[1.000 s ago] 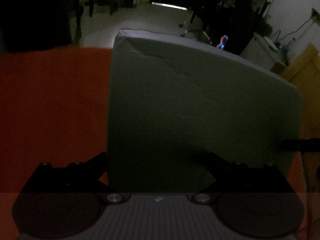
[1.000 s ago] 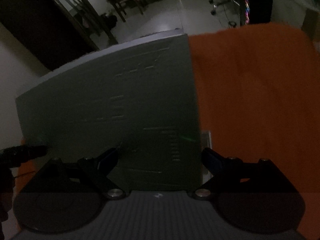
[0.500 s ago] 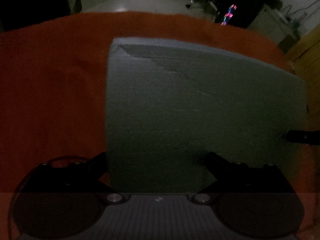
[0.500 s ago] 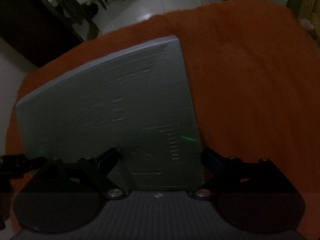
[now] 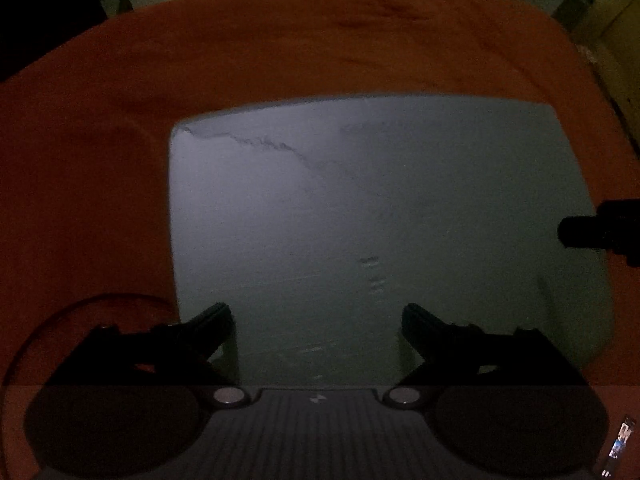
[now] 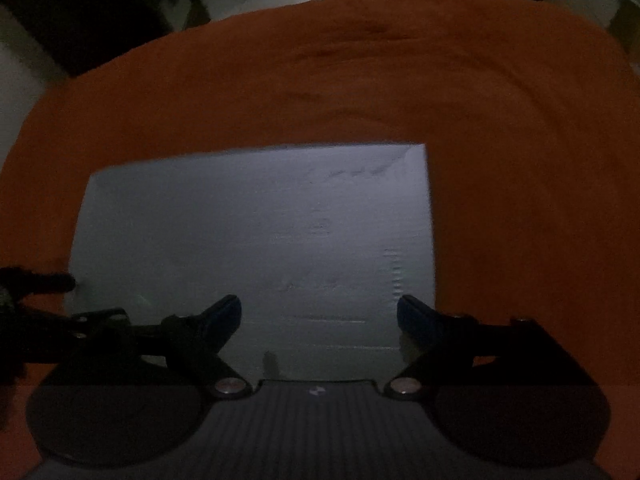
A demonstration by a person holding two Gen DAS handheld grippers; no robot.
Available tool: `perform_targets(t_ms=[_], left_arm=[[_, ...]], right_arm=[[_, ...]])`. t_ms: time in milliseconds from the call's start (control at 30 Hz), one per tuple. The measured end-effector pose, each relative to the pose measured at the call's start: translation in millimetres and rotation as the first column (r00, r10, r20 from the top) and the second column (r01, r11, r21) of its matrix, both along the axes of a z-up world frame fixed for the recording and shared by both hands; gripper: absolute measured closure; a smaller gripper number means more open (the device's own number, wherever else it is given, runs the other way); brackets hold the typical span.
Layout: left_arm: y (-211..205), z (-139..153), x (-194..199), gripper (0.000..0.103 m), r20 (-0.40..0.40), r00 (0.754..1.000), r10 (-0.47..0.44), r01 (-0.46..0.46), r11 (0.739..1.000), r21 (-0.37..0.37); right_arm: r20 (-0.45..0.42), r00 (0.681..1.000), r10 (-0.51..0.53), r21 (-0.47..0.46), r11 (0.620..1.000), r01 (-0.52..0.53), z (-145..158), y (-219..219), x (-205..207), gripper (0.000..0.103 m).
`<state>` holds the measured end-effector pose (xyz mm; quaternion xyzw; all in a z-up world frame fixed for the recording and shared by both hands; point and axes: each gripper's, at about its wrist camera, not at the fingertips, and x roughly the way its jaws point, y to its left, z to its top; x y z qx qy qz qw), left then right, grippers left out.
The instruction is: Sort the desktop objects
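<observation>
Grey box [image 5: 380, 220] now lower on orange cloth [image 5: 280, 52] (dim, perhaps flat), both grippers closing.

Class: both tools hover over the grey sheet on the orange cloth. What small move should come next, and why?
Probably lower both tools a little further. The left tool and right tool point steeply down over the grey sheet, their jaws closing but wide, with nothing pinched. The sheet lies on the orange cloth, so contact must come first.
</observation>
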<state>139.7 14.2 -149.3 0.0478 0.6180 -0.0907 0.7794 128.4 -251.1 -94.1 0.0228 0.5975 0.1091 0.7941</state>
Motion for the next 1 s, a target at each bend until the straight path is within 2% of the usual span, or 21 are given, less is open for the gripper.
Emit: perform_targets(t_ms=[200, 300, 533, 667, 800, 900, 1000], left_arm=[[-1.5, -7.0, -5.5, 0.004, 0.015, 1.0, -0.017, 0.017, 1.0, 0.01], [-4.5, -9.6, -4.8, 0.001, 0.022, 0.999, -0.025, 0.025, 0.999, 0.021], [-20.2, -13.0, -22.7, 0.0, 0.099, 0.993, -0.057, 0.049, 0.995, 0.086], [-21.8, -16.2, -26.5, 0.0, 0.141, 0.989, -0.044, 0.032, 0.996, 0.086], [-20.7, -17.1, -34.8, 0.0, 0.182, 0.983, -0.031, 0.016, 0.996, 0.084], [-18.2, -15.9, -42.9, 0.0, 0.219, 0.976, -0.012, -0.006, 0.997, 0.079], [-14.7, -12.0, -50.8, 0.0, 0.223, 0.974, 0.036, -0.058, 0.994, 0.09]], right_arm=[[-0.048, 0.999, -0.002, -0.009, 1.0, 0.001, -12.2, -6.9, -7.8, 0.015], [-0.048, 0.999, 0.008, -0.012, 1.0, -0.008, -7.5, -7.7, -7.7, 0.015], [-0.051, 0.998, 0.025, -0.047, 0.999, -0.028, -23.5, -7.9, -1.7, 0.013], [-0.018, 0.999, 0.052, -0.095, 0.994, -0.053, -30.7, 2.6, -7.4, 0.002], [0.044, 0.996, 0.074, -0.169, 0.983, -0.066, -35.7, 14.6, -21.0, 0.0], [0.094, 0.995, 0.025, -0.155, 0.988, -0.01, -34.2, 11.7, -27.4, 0.0], [0.123, 0.992, -0.039, -0.113, 0.992, 0.053, -30.4, 3.4, -35.0, 0.0]])
